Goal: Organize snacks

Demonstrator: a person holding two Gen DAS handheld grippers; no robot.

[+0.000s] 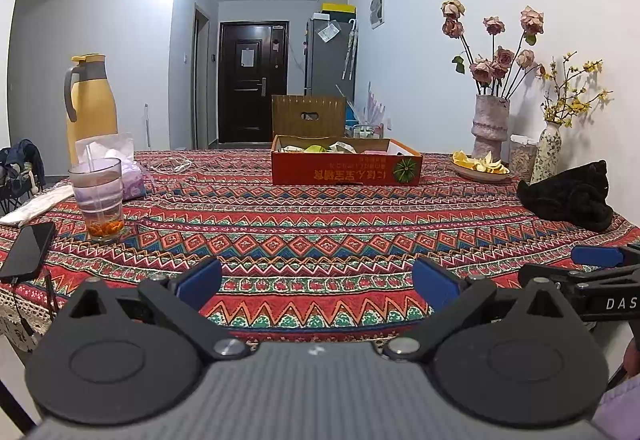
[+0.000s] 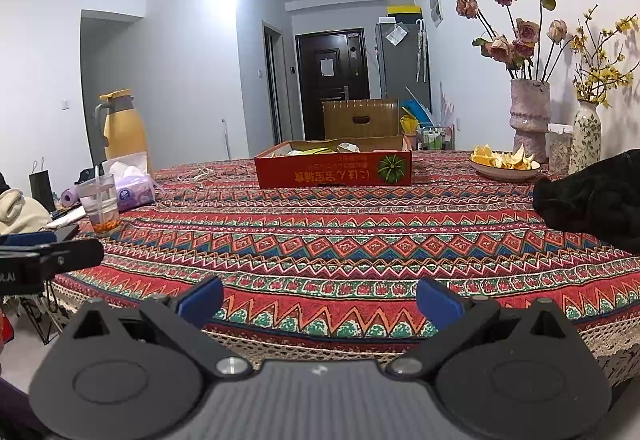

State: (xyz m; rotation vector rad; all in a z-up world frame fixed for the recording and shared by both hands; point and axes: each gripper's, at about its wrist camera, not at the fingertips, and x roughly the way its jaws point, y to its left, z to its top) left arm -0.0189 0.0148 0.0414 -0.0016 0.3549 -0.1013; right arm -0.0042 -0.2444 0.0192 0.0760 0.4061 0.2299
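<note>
A shallow red cardboard box (image 1: pixel 346 167) (image 2: pixel 334 169) sits at the far middle of the patterned table and holds several wrapped snacks (image 1: pixel 332 148) (image 2: pixel 316 150), mostly hidden by its wall. My left gripper (image 1: pixel 317 282) is open at the near table edge, nothing between its blue pads. My right gripper (image 2: pixel 320 300) is also open and empty, just before the near edge. Each gripper shows at the side of the other's view: the right one's fingertip (image 1: pixel 596 256), the left one's finger (image 2: pixel 52 256).
A glass (image 1: pixel 98 199) (image 2: pixel 100 205), tissue pack (image 1: pixel 130 167) (image 2: pixel 134 185), yellow jug (image 1: pixel 90 99) (image 2: pixel 120 123) and phone (image 1: pixel 28 252) stand left. A plate of peel (image 1: pixel 480 163) (image 2: pixel 504 159), two vases (image 1: pixel 490 123) (image 2: pixel 528 115) and a black cloth (image 1: pixel 568 195) (image 2: pixel 592 199) lie right.
</note>
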